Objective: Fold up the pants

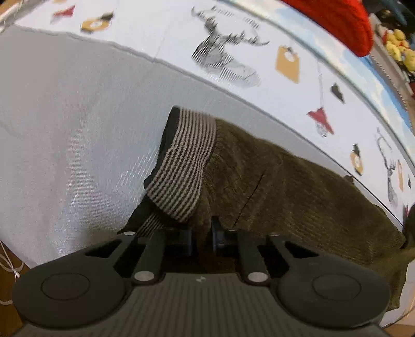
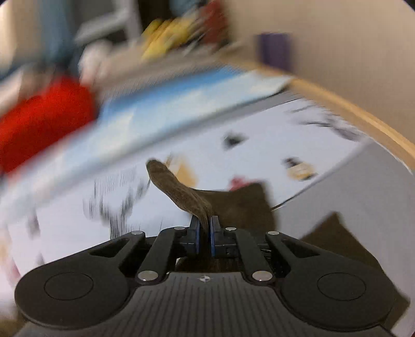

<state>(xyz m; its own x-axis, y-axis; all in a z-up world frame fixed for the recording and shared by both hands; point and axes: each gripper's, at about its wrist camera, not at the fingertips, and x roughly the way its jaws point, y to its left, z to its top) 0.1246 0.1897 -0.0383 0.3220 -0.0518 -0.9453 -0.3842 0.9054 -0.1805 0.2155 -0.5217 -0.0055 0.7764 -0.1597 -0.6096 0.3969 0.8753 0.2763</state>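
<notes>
We have the olive-green corduroy pants (image 1: 272, 181) on the grey sheet (image 1: 64, 116), left gripper (image 1: 202, 233) pinching beside the striped waistband (image 1: 181, 160), right gripper (image 2: 204, 233) clamping an edge; soft, limp, best held at hems.

There was one pair of pants (image 1: 285, 186), olive corduroy, with one striped waistband (image 1: 184, 160). Two grippers were in view, one per camera: the left gripper (image 1: 202, 233) and the right gripper (image 2: 204, 233), each with two fingers. One red knit item (image 1: 345, 23) lay at the far side. On the printed cloth (image 1: 160, 31), the left view showed two deer drawings: one far (image 1: 223, 51), one at the right edge (image 1: 389, 166). Orange tags numbered at least three; the exact count could not be told. Several yellow toys (image 1: 399, 49) sat far right, too small to count.
</notes>
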